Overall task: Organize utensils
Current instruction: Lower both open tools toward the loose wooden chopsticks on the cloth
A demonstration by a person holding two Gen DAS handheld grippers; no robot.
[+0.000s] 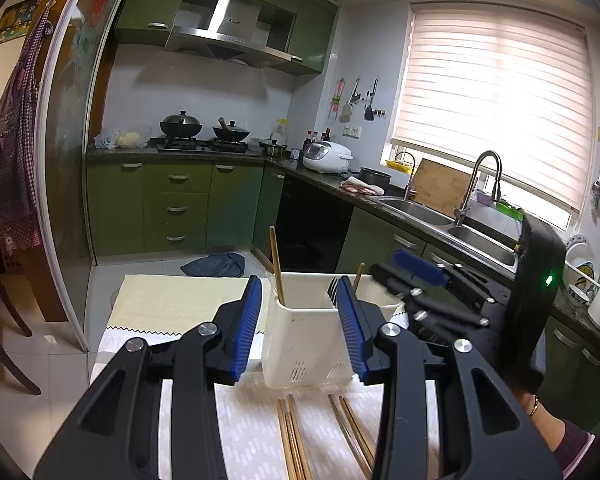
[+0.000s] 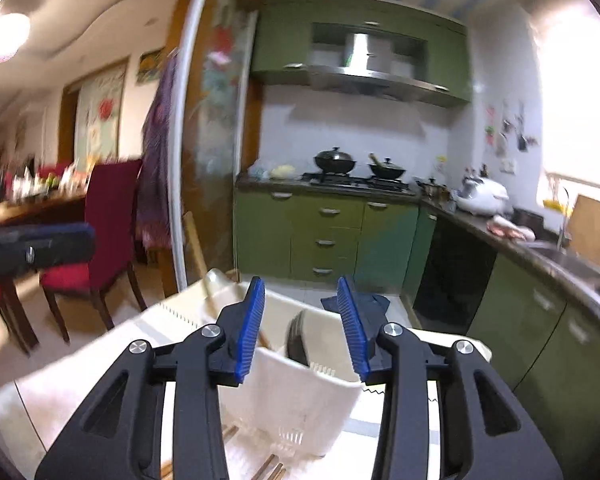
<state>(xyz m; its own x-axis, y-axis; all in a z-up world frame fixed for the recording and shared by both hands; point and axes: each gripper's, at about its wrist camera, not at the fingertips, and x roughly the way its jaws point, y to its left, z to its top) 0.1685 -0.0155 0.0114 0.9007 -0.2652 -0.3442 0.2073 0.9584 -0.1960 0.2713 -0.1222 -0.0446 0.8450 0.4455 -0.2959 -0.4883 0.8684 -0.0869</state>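
Observation:
A white utensil holder [image 1: 306, 336] stands on a cloth-covered table [image 1: 168, 308]. A wooden chopstick [image 1: 277, 266] stands in its left compartment, another chopstick [image 1: 358, 276] and a dark fork sit in the right one. Several chopsticks [image 1: 294, 440] lie on the cloth in front of it. My left gripper [image 1: 298, 328] is open and empty, just before the holder. My right gripper [image 2: 302, 330] is open and empty, above the holder [image 2: 300, 392], where dark fork heads [image 2: 298, 340] show. The right gripper also shows in the left wrist view [image 1: 432, 280], beside the holder.
A green kitchen lies beyond: stove with two woks [image 1: 204, 130], rice cooker [image 1: 326, 156], sink and tap [image 1: 476, 200] under a bright window. A dish rack [image 1: 580, 276] stands at right. A red chair [image 2: 96, 240] and dining table stand at left. A dark cloth [image 1: 216, 265] lies on the floor.

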